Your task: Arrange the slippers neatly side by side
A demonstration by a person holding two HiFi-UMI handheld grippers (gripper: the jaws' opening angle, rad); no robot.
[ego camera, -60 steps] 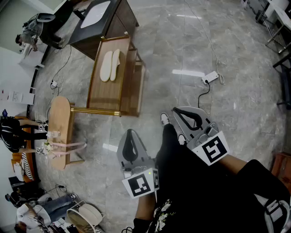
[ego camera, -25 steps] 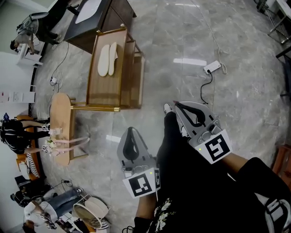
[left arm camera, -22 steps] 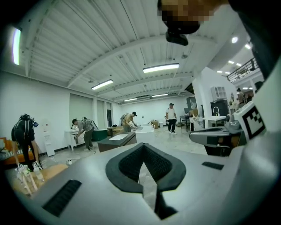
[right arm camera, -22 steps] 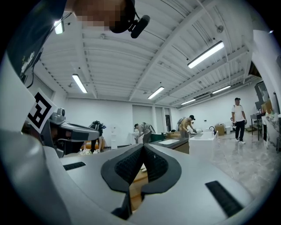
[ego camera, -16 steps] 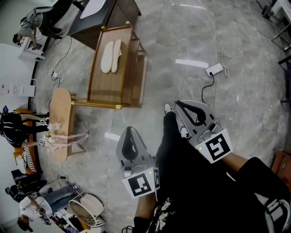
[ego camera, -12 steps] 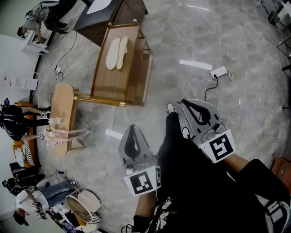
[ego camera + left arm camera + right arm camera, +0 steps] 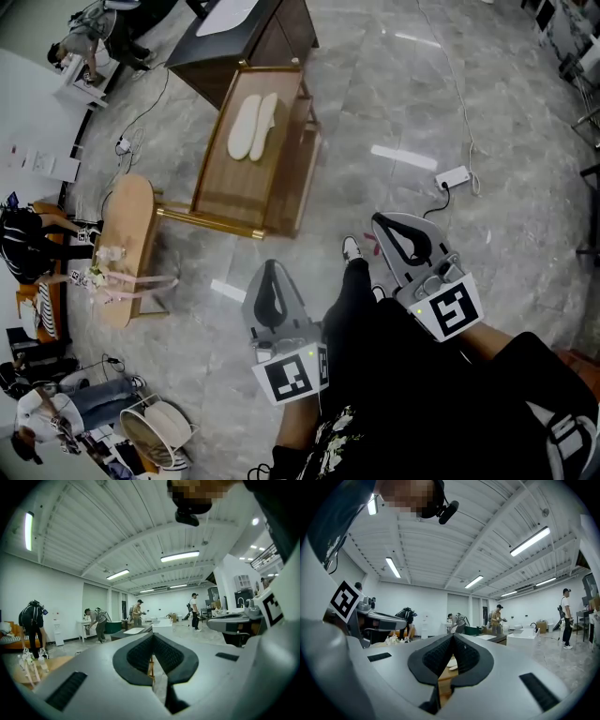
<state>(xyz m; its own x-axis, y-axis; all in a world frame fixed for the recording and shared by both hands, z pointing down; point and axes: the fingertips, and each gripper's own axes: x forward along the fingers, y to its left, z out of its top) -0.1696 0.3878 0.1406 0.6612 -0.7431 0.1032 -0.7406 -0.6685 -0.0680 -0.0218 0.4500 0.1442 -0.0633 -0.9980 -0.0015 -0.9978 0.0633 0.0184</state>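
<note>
The two pale slippers (image 7: 253, 127) lie side by side on a wooden tabletop (image 7: 230, 187) with a brass-coloured frame, at its far end. They point the same way, long edges touching or just about touching. The tabletop stands on a grey marble floor (image 7: 375, 103), far and left of the person.

Both tongs are held near the person's body, over the floor and well apart from the slippers. The left tongs (image 7: 270, 270) are pressed together with nothing between them; in the left gripper view the black pads (image 7: 140, 652) meet at the tip and only the room shows beyond. The right tongs (image 7: 381, 225) are also together and empty, their dark pads (image 7: 437, 658) meeting the same way. Each carries its cube with square markers at the near end.

Between the two tongs are the person's dark trouser leg and a white shoe (image 7: 352, 248). To the right lies a white power strip (image 7: 453, 176) with its cable running across the floor. A dark cabinet (image 7: 258, 37) stands just beyond the tabletop, and a light wooden bench (image 7: 120, 234) stands to the left.
</note>
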